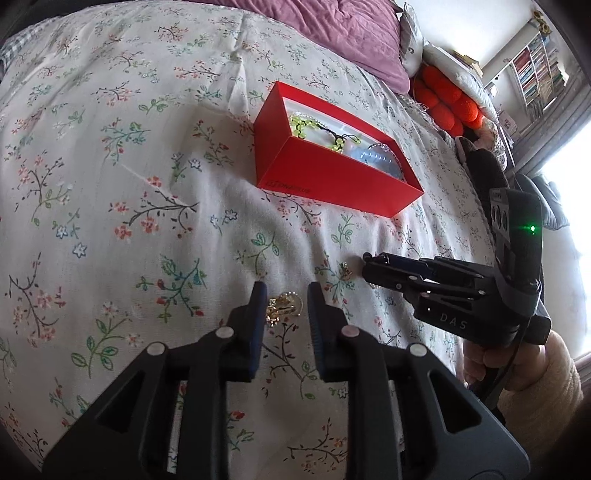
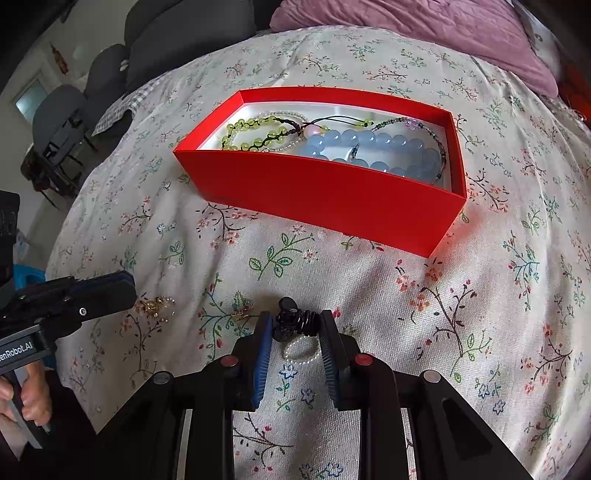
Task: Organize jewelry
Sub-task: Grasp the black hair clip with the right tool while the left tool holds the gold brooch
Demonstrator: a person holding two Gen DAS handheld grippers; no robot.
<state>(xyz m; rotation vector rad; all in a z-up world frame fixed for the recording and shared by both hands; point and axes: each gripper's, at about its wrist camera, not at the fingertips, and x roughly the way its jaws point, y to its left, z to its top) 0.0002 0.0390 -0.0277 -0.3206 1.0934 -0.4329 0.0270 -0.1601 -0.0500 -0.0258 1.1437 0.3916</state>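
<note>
On a bed covered by a floral bedspread [image 2: 461,295] sits an open red box [image 2: 332,195], and inside it lie a bracelet of pale blue beads [image 2: 373,142], a yellow-green beaded bracelet [image 2: 255,127] strung on dark cord, and a thin strand of small dark beads [image 2: 441,147] along the right end. Nearer the cameras, outside the box, more pieces rest on the fabric. The right claw [image 2: 295,323] has its blue-padded fingers [image 2: 264,347] spread on either side of a black beaded piece [image 2: 295,319] joined to a small loop of white pearls [image 2: 301,349]; the pads look close to the black beads, but the fisheye view does not settle whether they touch, so the claw reads as released around the piece, not clenched. The left claw [image 1: 284,295] is likewise released, its fingers straddling a small gold ornament [image 1: 282,308] that lies on the bedspread between them. A second tiny gold item [image 1: 345,271] lies just ahead of the right claw's tip in the left wrist view. A mauve quilted pillow [image 2: 424,33] lies beyond the box, and orange round cushions [image 1: 447,99] sit at the bed's far edge.
</note>
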